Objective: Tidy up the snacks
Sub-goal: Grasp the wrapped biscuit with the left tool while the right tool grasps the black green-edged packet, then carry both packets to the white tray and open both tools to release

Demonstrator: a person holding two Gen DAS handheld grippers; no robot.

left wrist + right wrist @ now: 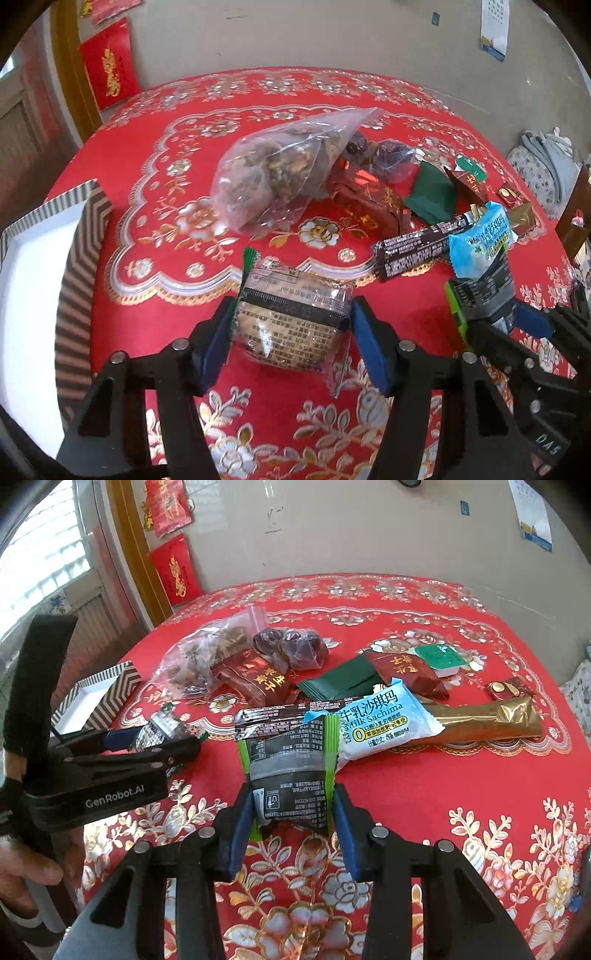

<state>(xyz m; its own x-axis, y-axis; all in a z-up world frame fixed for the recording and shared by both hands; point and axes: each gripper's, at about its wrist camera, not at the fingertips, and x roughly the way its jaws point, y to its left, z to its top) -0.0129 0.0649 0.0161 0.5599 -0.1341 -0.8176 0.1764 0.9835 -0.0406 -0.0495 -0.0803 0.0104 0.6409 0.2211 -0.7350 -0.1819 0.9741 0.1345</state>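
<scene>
Left tool (291, 332) sits low, its 2 blue pads (214, 343) pressed against a clear-wrapped cake (295, 325). Right tool (291, 823) sits just beside it, pads (240, 827) clamping a black-and-green packet (291, 775). A bare hand (26, 871) grips the left handle.

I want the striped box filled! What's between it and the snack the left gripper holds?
Only bare red floral tablecloth lies between the striped white box and the clear-wrapped brown cake in the left gripper, per the left wrist view.

beige wall (369, 528) with red hangings (177, 572), bright window (44, 554) at left.
</scene>
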